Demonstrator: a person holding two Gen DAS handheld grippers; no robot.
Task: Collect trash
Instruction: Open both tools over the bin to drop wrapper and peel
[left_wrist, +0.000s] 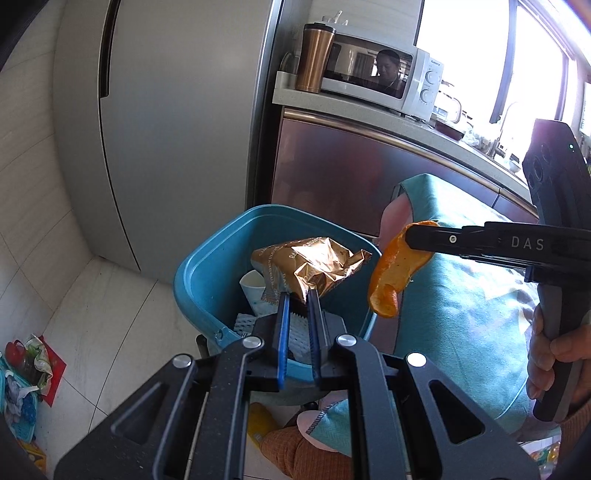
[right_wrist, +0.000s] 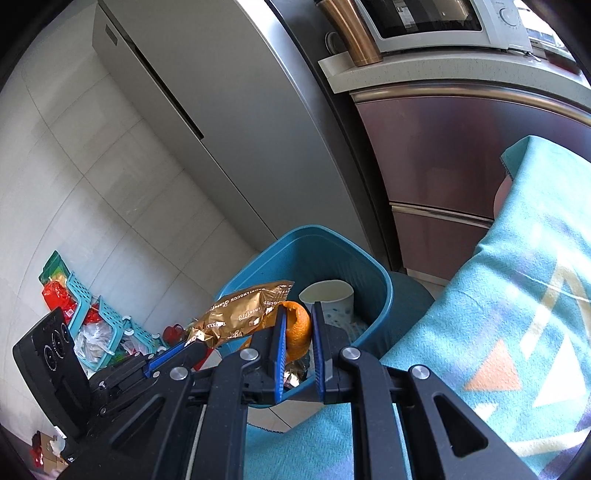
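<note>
A blue trash bin (left_wrist: 207, 266) (right_wrist: 369, 266) stands on the floor by the fridge, with a paper cup (left_wrist: 253, 286) (right_wrist: 328, 295) and white foam netting (left_wrist: 245, 321) inside. My left gripper (left_wrist: 299, 295) is shut on a crumpled gold snack wrapper (left_wrist: 314, 266) (right_wrist: 236, 314), held over the bin's opening. My right gripper (right_wrist: 299, 310) (left_wrist: 410, 236) is shut on an orange peel (right_wrist: 297, 330) (left_wrist: 388, 280), which hangs beside the bin's right rim. A hand (left_wrist: 554, 365) holds the right gripper's handle.
A tall grey fridge (left_wrist: 166, 129) stands behind the bin. A teal patterned cloth (left_wrist: 461, 295) (right_wrist: 498, 314) covers the surface at right. A microwave (left_wrist: 388, 81) and a copper tumbler (left_wrist: 314, 59) sit on the counter. Teal baskets with red and white litter (right_wrist: 96, 332) lie on the floor left.
</note>
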